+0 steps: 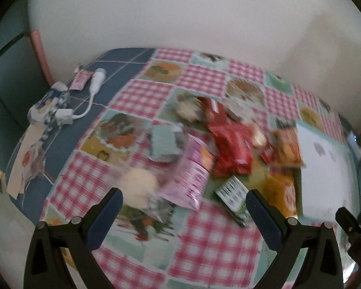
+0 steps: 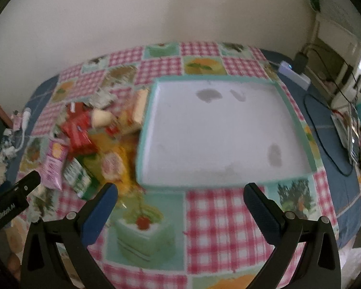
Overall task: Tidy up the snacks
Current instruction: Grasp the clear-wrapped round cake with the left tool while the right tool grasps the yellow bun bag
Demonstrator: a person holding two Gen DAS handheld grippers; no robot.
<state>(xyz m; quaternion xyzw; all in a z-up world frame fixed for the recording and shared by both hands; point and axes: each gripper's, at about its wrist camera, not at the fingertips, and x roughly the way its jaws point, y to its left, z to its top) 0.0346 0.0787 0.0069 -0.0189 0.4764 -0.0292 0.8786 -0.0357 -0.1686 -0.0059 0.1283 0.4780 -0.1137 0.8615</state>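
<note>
Both pairs of fingers stood wide apart and empty over the checked, cake-printed tablecloth (image 2: 219, 219): my left gripper (image 1: 184, 201) above the snack heap, my right gripper (image 2: 180, 195) just short of the big square white tray with the teal rim (image 2: 142, 149).

That tray lay straight ahead of my right fingers, bare inside; I judged it stiff and not mine to lift, only to fill. The heap sat to its left, touching the rim.

Largest in the pile, the crinkled red foil packets (image 1: 231, 144) lay beyond my left fingers; I judged them light, slippery and noisy, best pinched at a sealed end. The pink foil pouch (image 1: 192, 173) sat between and just ahead of my left fingers, soft and puffy, so I would take its flat seam rather than its belly. The small green-and-white carton (image 1: 233, 197) by my left gripper's right finger looked stiff; gripping its flat faces seemed safest. The round pale bun in clear wrap (image 1: 139, 183) near the other finger looked crushable.
</note>
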